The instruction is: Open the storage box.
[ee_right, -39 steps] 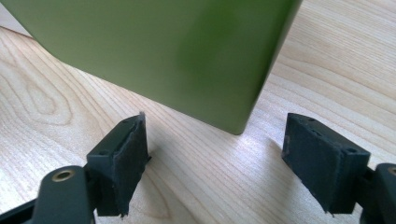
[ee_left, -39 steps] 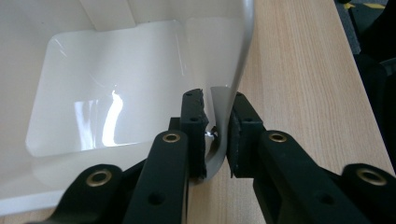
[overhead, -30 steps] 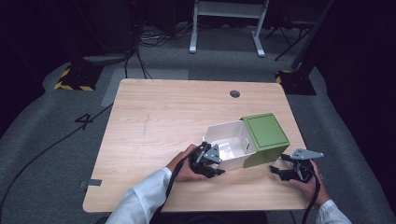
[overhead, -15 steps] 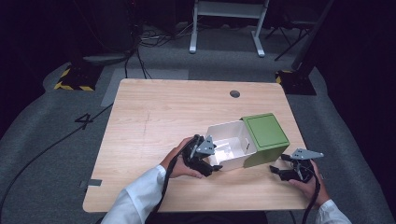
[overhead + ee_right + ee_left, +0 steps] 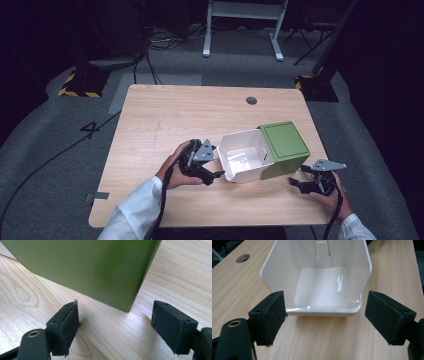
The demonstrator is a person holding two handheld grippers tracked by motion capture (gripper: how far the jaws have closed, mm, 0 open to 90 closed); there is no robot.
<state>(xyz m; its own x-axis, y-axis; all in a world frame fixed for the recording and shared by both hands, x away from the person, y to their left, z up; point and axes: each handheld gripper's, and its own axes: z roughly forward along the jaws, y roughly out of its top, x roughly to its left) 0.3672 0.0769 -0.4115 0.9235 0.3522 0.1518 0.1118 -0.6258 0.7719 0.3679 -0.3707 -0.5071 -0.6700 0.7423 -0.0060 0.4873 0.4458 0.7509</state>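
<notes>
We are at the approach step: the left gripper [image 5: 216, 175] sits just off the open end of the white drawer [image 5: 245, 161], jaws spread wide and released, nothing between them. In the left gripper view the drawer's near rim [image 5: 322, 310] lies between the two pads but apart from both. The drawer stands pulled out of the green case [image 5: 284, 148] near the right front of the table [image 5: 165, 120], its inside looking empty.

The right gripper [image 5: 296, 183] rests on the table just beside the case's near corner [image 5: 125, 302], jaws likewise apart, gripping nothing.

Next move, as we judge it: the left jaws need to advance over the drawer's front wall and close on it, while the right steadies the case so it does not slide.

Against half a second ago: the left gripper now sits a touch nearer the drawer's rim; drawer, case and right gripper look unmoved.
</notes>
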